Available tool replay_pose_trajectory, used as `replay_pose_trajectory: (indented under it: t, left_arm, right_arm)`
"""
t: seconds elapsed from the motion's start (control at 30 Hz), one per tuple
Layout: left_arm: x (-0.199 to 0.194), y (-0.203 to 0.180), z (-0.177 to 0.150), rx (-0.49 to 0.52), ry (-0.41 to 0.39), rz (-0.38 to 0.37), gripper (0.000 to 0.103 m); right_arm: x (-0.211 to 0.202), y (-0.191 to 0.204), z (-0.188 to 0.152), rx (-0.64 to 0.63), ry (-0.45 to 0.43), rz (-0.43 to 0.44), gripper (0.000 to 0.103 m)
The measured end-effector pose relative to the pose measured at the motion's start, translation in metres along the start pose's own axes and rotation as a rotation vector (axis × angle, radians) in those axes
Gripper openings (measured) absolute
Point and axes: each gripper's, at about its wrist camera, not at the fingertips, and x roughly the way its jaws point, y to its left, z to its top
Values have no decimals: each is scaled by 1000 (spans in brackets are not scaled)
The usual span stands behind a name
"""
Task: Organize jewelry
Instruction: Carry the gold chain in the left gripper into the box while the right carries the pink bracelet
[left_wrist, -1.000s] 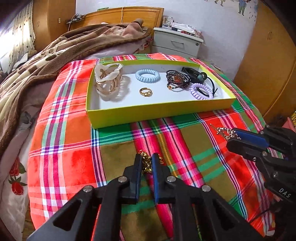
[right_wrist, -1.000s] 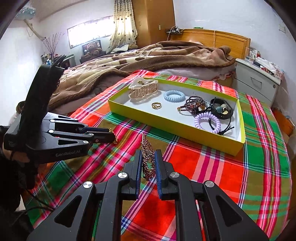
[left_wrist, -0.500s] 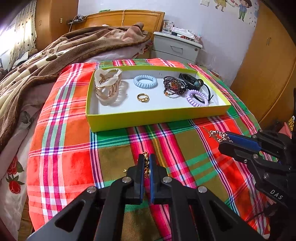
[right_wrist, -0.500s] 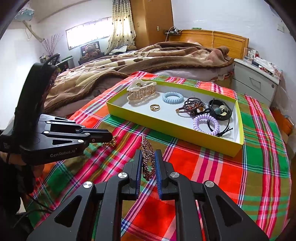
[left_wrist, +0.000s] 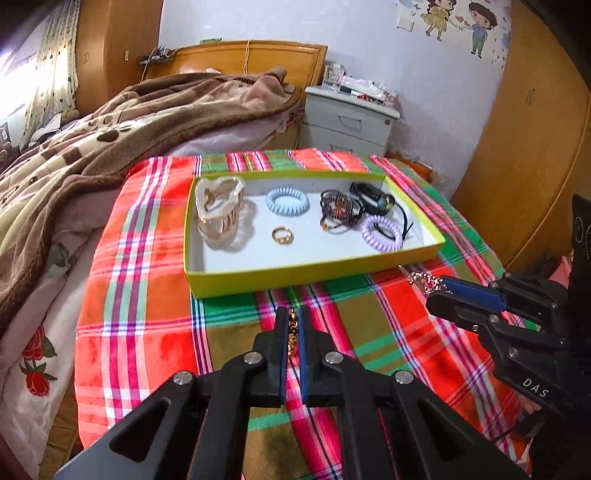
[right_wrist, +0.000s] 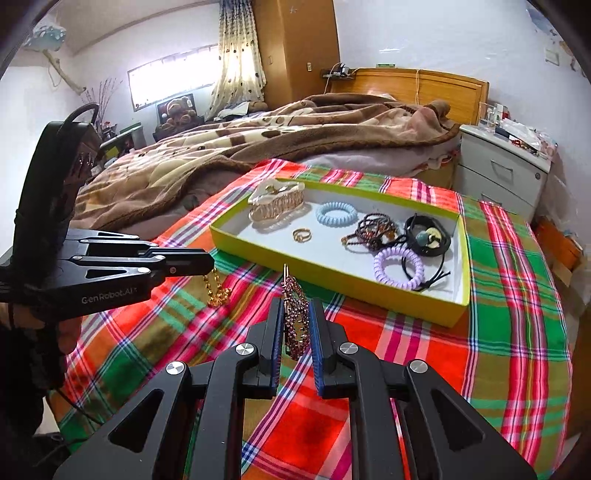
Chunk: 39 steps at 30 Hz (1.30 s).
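1. Compared with a second ago, the left gripper (left_wrist: 291, 325) has closed its fingers onto the gold chain (right_wrist: 216, 290) and lifted it; most of the chain now dangles from the tips above the plaid cloth (left_wrist: 147, 325), its lower end bunched at the cloth, where before it lay there between parted fingers.
2. The right gripper (right_wrist: 295, 317) is as it was: its fingers are clamped on the rhinestone hair clip (right_wrist: 294, 317), which stands on edge between the blue pads, with its pin end poking out towards the tray.
3. The yellow-green tray (left_wrist: 295, 275) sits where it did, on the far side of the cloth, beyond both grippers.
4. Inside the tray, at the left end, a cream claw clip (left_wrist: 218, 206) lies on its side against the left wall.
5. To its right, far side, is a pale blue spiral hair tie (left_wrist: 287, 201); nearer to me, a small gold ring (left_wrist: 283, 235) lies alone on the white floor.
6. Next comes a tangle of dark beaded bracelets (left_wrist: 338, 210).
7. At the right end, a black band with a green bead (left_wrist: 373, 197) lies at the far corner, and a lilac spiral hair tie (left_wrist: 381, 233) sits just in front of it, overlapping a thin black elastic loop (left_wrist: 408, 225).
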Motion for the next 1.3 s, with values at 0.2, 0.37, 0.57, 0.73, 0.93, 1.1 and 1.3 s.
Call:
replay_pose_trajectory:
  t: [0.2,0.37,0.57,0.73,0.93,1.1,1.3]
  left_arm:
    - [-7,2,14,-4,-28,-4,5]
    - [-13,3,29,-5,-57,-9,5]
    - [-18,9,51,-12,-88,-17,5]
    - [-11,14,68,-16,-94,-26,5]
    - [-5,15,88,-20,-102,-32,5]
    - [-16,9,103,6,-142,-35,5]
    - [-21,10,115,10,-169,-32,5]
  right_arm:
    - [-4,-6,11,6,-21,-18,14]
    - [-2,-13,24,21,-33,-26,14]
    - [3,-23,40,30,-43,-39,14]
    - [18,-34,56,46,-31,-63,14]
    - [30,-47,69,80,-26,-63,14]
    - [33,-53,76,87,-32,-63,14]
    - [38,-56,80,84,-26,-58,14]
